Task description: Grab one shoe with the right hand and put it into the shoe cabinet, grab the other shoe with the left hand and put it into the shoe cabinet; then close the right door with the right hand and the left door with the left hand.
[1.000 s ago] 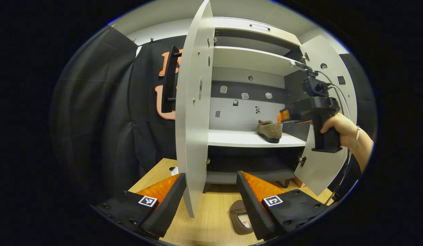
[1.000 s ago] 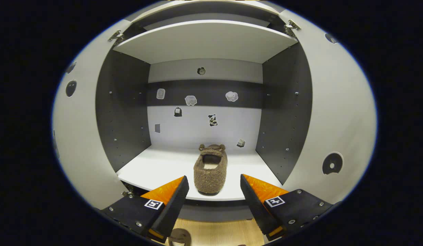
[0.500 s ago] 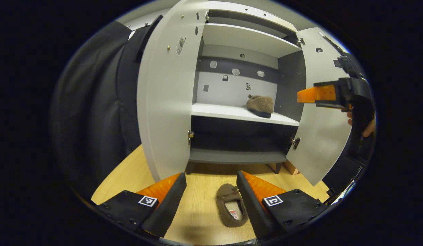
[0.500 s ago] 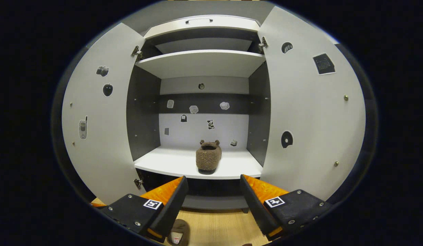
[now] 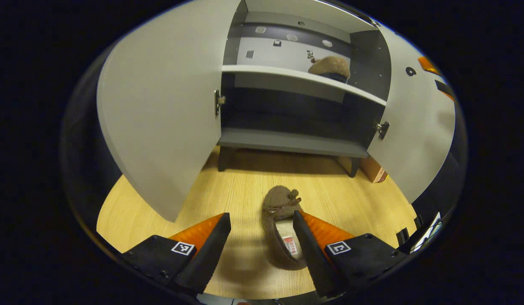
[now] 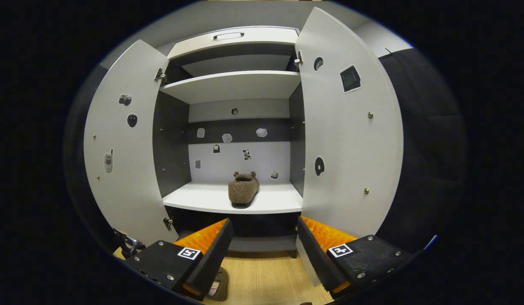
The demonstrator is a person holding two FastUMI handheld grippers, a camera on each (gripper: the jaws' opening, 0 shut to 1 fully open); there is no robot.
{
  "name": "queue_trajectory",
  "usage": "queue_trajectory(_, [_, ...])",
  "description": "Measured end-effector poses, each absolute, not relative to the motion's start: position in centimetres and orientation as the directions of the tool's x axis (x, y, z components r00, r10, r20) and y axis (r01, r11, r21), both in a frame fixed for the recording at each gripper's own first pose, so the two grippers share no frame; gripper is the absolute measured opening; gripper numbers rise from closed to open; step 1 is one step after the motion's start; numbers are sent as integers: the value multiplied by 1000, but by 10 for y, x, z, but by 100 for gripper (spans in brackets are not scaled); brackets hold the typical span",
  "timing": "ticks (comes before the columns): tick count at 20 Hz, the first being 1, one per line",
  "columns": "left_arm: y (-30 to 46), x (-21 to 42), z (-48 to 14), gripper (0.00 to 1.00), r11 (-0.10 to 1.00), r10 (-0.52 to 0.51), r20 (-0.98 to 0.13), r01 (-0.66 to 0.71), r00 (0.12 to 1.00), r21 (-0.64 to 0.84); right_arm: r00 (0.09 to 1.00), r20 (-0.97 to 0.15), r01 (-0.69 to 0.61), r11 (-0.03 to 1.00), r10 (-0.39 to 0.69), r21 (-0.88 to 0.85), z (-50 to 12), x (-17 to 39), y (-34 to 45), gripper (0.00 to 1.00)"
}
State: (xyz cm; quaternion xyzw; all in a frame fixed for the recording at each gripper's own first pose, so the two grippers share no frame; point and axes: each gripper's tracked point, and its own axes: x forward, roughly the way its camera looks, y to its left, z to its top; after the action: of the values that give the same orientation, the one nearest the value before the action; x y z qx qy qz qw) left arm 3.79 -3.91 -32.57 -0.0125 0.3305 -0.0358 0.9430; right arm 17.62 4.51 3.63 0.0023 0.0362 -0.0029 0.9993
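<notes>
One shoe on shelf, other on floor

The shoe on the floor looks like soft brown cloth with a fuzzy nap, and its inner sole is paler, with a small label. The shoe on the shelf has a rough, curly fleece surface. The floor is light wood with a fine grain and a matt finish. The cabinet doors are smooth matt panels with small metal screws and hinges. The shelf is smooth and pale, and the cabinet's side walls are dark and matt.
</notes>
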Motion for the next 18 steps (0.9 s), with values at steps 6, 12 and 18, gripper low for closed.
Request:
queue_trajectory(6, [-46,40,-396,98,996,-87,-747,43,659,-78,995,-98,27,999,-25,17,27,169,29,94])
queue_trajectory(12, [-51,47,-424,87,996,-92,-807,37,583,-87,993,-114,7,1000,-3,28,21,166,29,94])
queue_trajectory(18, [-67,49,-435,39,992,-121,-842,94,526,-83,992,-119,-28,999,32,33,20,165,33,93])
